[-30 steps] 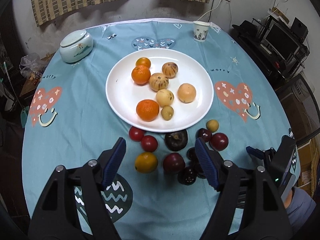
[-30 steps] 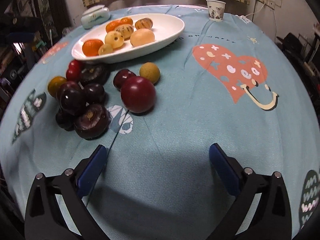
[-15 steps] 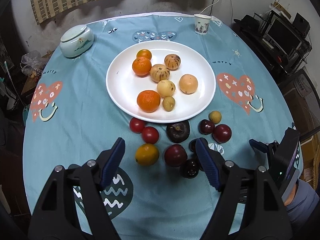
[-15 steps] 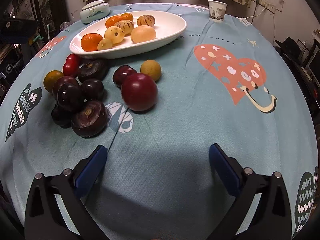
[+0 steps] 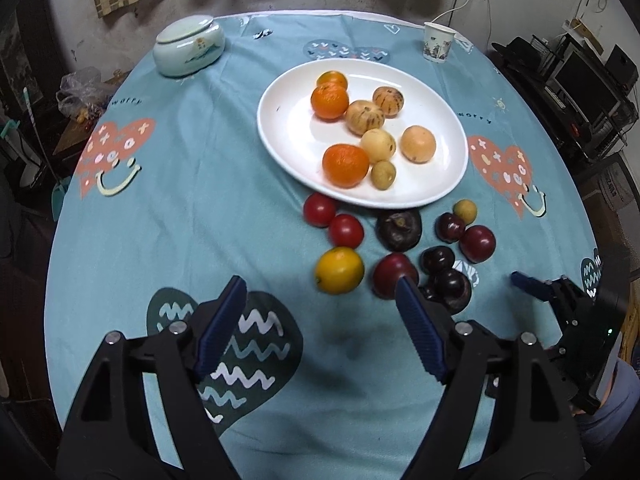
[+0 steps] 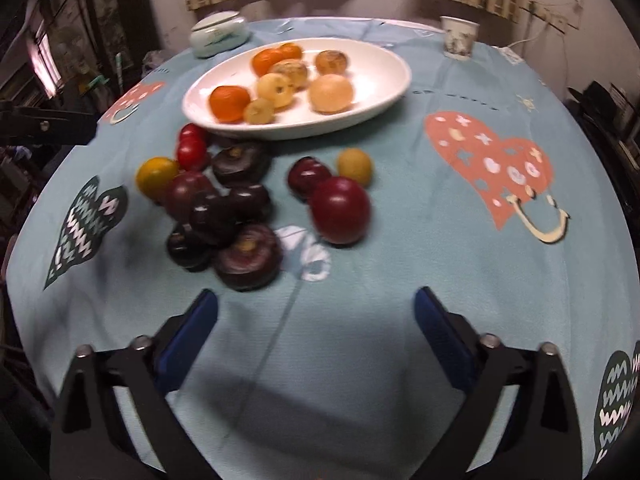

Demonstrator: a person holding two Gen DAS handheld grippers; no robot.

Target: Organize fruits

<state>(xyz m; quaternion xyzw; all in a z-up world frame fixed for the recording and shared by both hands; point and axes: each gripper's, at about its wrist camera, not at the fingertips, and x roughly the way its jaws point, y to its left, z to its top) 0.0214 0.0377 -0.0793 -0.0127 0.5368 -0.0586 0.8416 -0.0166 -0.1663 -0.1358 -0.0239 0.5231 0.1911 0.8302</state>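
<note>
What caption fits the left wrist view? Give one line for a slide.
Open left tool above the tablecloth; pale and orange fruit on the white plate, dark fruit beside it.

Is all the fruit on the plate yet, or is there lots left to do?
Partly done. The white plate already holds eight orange and pale yellow fruits, like the orange. Nothing is in hand: the left gripper is opening and the right gripper is closing, both empty. The red tomatoes, the yellow fruit and the dark plums lie loose on the tablecloth.

Glossy white plate point(image 5: 280, 128) on matt cloth tablecloth point(image 5: 180, 208).
</note>
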